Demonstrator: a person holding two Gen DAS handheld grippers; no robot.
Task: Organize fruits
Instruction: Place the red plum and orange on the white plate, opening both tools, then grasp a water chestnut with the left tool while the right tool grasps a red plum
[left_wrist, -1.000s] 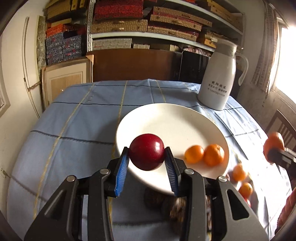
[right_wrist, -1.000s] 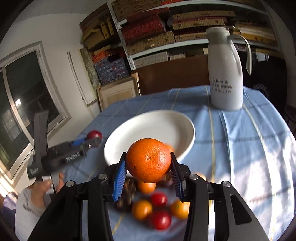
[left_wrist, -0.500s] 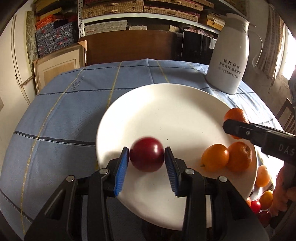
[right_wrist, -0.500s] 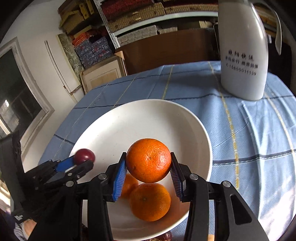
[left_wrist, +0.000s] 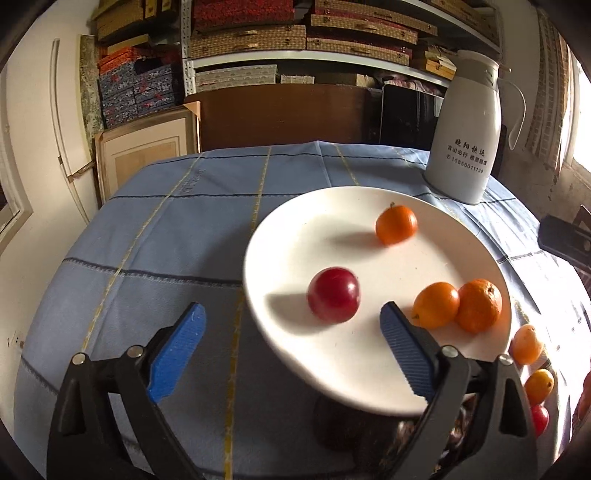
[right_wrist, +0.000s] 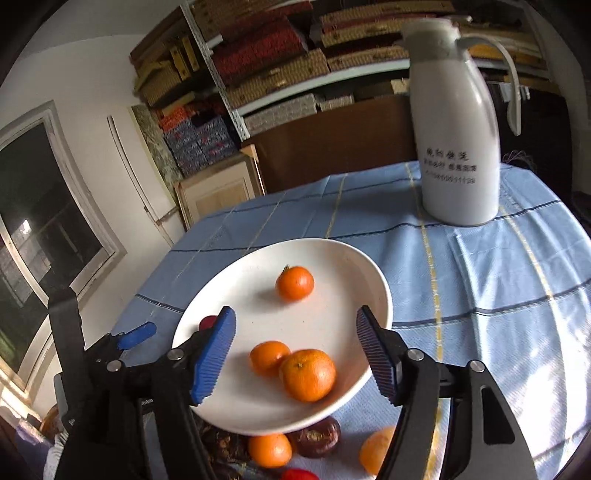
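Observation:
A white plate (left_wrist: 280, 236) (right_wrist: 351, 258) sits on the blue cloth. On it lie a red plum (left_wrist: 333, 294), a far orange (left_wrist: 396, 225) (right_wrist: 294, 283) and two oranges side by side (left_wrist: 458, 304) (right_wrist: 291, 365). My left gripper (left_wrist: 291, 345) is open and empty, just short of the plum. My right gripper (right_wrist: 295, 354) is open and empty above the plate's near part. In the right wrist view the plum (right_wrist: 208, 322) is mostly hidden behind my blue finger pad.
A white jug (left_wrist: 466, 133) (right_wrist: 454, 122) stands at the back right of the table. Loose oranges (left_wrist: 526, 344) (right_wrist: 269, 450), a red fruit (left_wrist: 540, 419) and dark fruits (right_wrist: 314, 437) lie near the plate's front edge. Shelves of boxes stand behind the table.
Both grippers opened and drew back. The plum left my left gripper and the orange left my right gripper; both now lie on the plate.

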